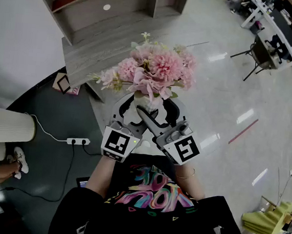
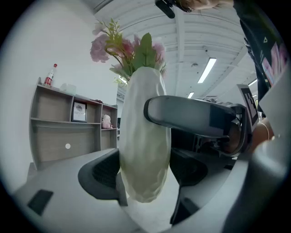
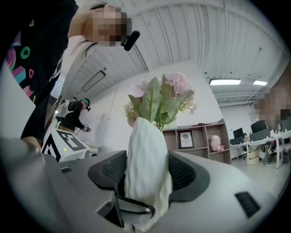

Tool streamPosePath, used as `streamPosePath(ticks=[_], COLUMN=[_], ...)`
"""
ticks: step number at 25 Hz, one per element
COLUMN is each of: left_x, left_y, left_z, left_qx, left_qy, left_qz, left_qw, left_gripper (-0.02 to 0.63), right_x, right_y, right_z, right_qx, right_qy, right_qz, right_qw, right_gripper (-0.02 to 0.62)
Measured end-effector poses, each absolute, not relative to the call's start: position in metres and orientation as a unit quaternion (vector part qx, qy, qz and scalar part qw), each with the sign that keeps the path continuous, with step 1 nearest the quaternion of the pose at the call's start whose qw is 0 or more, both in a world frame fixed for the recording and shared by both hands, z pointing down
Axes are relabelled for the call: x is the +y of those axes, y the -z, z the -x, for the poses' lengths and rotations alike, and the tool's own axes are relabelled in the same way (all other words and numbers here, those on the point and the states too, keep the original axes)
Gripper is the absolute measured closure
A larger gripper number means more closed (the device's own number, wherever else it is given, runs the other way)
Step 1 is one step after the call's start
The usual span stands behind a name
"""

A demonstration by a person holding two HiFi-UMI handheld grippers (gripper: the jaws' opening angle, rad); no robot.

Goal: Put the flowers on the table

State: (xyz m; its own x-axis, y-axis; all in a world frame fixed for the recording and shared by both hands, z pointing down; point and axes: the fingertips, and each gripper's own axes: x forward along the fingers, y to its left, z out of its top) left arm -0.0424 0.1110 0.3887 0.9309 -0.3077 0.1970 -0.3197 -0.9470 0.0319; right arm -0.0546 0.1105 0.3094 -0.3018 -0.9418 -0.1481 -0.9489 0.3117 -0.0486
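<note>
White vase (image 2: 141, 109) of pink flowers (image 1: 158, 69), clamped by left gripper (image 2: 145, 172) and right gripper (image 3: 148, 175) alike, held aloft.

In the head view the flowers (image 1: 156, 68) cover most of the vase (image 1: 155, 104), and its base is lost behind the left hand-held gripper (image 1: 135, 112) and the right hand-held gripper (image 1: 161, 115). The shelf unit (image 1: 111, 2) is cut off at the top edge. The framed picture (image 3: 185, 139) on it is too small to read.
</note>
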Motion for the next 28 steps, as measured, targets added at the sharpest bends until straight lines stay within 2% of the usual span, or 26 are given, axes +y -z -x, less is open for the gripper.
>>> streamPosePath(ticks=[28], left_x=[0.118], left_y=[-0.387], left_z=[0.053], left_qx=[-0.18], left_qy=[-0.098], left_qz=[-0.978], left_qw=[0.039], left_gripper=[0.272], right_x=[0.116], right_y=[-0.314], right_z=[0.059], right_qx=[0.81], right_qy=[0.011], right_qz=[0.579], right_qw=[0.088], right_gripper=[0.288])
